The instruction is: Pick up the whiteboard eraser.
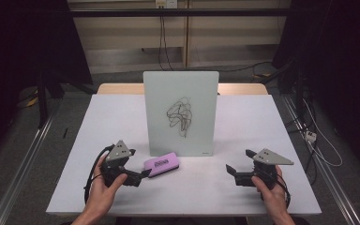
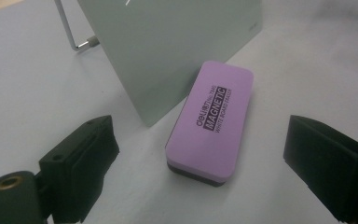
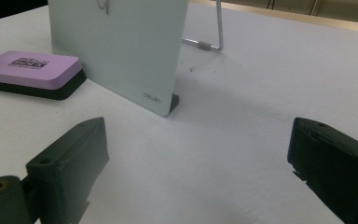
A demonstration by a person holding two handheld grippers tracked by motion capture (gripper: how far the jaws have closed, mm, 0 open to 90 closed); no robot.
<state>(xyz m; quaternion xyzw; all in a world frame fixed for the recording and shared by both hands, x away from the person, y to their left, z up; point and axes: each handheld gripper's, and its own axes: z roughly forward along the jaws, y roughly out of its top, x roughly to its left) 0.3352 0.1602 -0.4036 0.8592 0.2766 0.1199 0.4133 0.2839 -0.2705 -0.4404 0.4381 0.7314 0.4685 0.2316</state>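
Closing in on the purple eraser (image 2: pixel 210 122) now: it lies flat on the worktop (image 1: pixel 262 131), near the whiteboard's (image 1: pixel 180 112) left foot. Our left tool (image 1: pixel 143 176) gapes wide, empty. We square both pads across its narrow sides. Right tool (image 1: pixel 234 171) waits open.

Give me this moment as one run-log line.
left gripper: open, eraser lying between jaws, untouched | right gripper: open, holds nothing | whiteboard: upright, scribbled | eraser: flat on table, at board's foot
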